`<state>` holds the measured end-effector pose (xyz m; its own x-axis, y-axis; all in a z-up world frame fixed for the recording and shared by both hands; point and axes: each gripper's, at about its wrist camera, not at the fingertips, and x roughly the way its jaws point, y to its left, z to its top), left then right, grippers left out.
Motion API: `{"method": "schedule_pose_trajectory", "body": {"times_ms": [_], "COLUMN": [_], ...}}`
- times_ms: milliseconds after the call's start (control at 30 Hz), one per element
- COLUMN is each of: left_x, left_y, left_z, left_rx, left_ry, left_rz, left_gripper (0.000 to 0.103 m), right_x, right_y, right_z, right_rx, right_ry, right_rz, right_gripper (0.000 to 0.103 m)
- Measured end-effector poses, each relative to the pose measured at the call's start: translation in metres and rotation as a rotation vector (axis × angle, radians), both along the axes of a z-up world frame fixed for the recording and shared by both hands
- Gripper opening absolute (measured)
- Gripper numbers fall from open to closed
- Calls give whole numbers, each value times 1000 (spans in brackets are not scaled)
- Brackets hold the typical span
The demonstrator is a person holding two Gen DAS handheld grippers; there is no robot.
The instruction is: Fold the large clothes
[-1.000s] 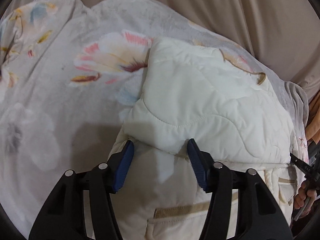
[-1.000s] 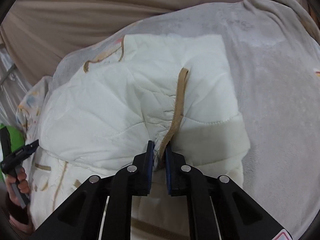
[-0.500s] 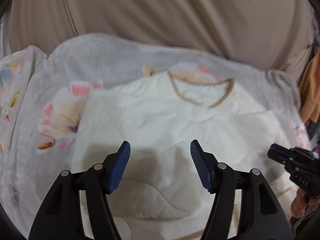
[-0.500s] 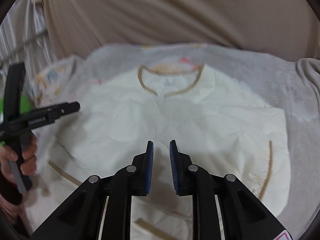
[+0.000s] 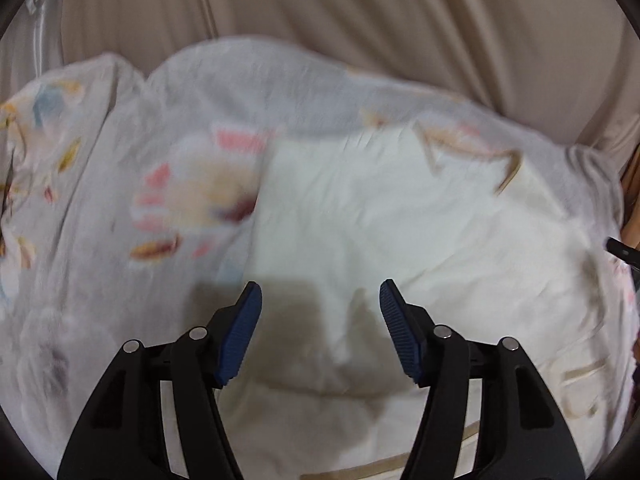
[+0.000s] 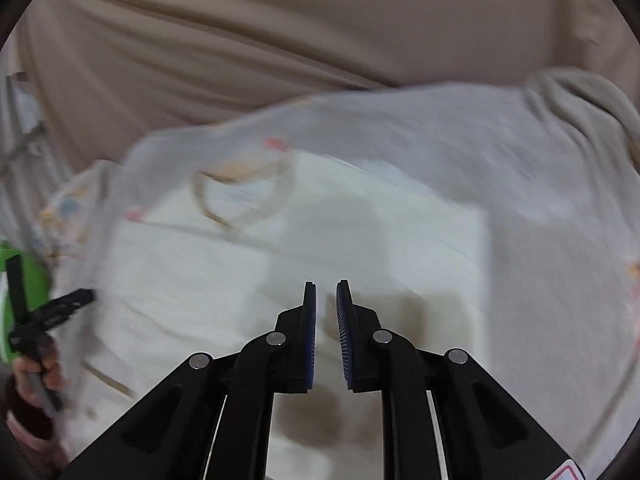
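Note:
A cream quilted jacket (image 5: 380, 232) with tan trim lies flat on a floral blanket (image 5: 132, 184), collar (image 5: 472, 156) at the far side and both sleeves folded in. It also shows in the right wrist view (image 6: 360, 232). My left gripper (image 5: 320, 300) is open and empty above the jacket's near left part. My right gripper (image 6: 326, 300) is almost closed with a narrow gap and holds nothing, above the jacket's near right part. Both views are blurred by motion.
A beige curtain (image 5: 360, 20) hangs behind the blanket. A grey fleece fold (image 6: 580, 96) lies at the far right. The other hand's gripper (image 6: 48, 312) shows at the left edge of the right wrist view, with something green (image 6: 20, 280) behind it.
My right gripper let go of the tan-trimmed sleeve and lifted away. Both grippers rose and pulled back from the jacket, then dipped toward its near part.

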<state>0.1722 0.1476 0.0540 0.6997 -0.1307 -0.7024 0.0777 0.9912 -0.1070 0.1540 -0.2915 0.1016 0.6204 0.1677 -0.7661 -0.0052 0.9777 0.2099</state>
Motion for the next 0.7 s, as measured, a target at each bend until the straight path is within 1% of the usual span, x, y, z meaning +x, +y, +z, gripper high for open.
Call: {"method": "schedule_pose_trajectory", "body": {"times_ms": [33,100,167,233,300,367,433,467,500,533,567,600,633,667,700], "left_x": [5,24,52,85,119,138,144,145,145,144,143,142,142,141,141], "left_y": [-6,-16,-22,-23,-20,-13,-5,-1,2,4,5,6,6,5,3], "left_z": [12,29,36,31,12,-13,-34,-43,-49,-53,-55,-57,-59,-60,-61], "left_rx": [3,11,0,-35,-39,-30,-21,-13,-5,3,11,12,10,15,25], "left_ry": [-32,-81,-80,-35,49,118,152,157,152,140,134,135,132,131,128], "left_rz": [-8,-9,-5,13,37,79,124,139,145,150,154,152,152,158,161], "left_gripper": [60,60,60,60,60,58,58,60,60,63,67,67,69,69,70], "right_x": [22,61,102,138,164,182,197,204,209,216,225,232,237,237,234], "right_y": [25,70,116,154,182,203,218,225,230,228,218,202,182,169,162], "right_z": [8,11,0,-21,-42,-62,-85,-95,-102,-110,-113,-111,-106,-102,-97], "right_rx": [14,21,35,42,17,-11,0,-33,-85,-128,-117,-87,-41,16,48], "right_ry": [-18,-25,0,43,78,108,158,169,176,183,184,174,162,159,153], "right_rz": [58,147,227,267,285,293,327,342,344,338,310,251,162,111,80], "right_gripper": [15,14,14,12,9,9,9,6,0,0,0,0,0,0,8]}}
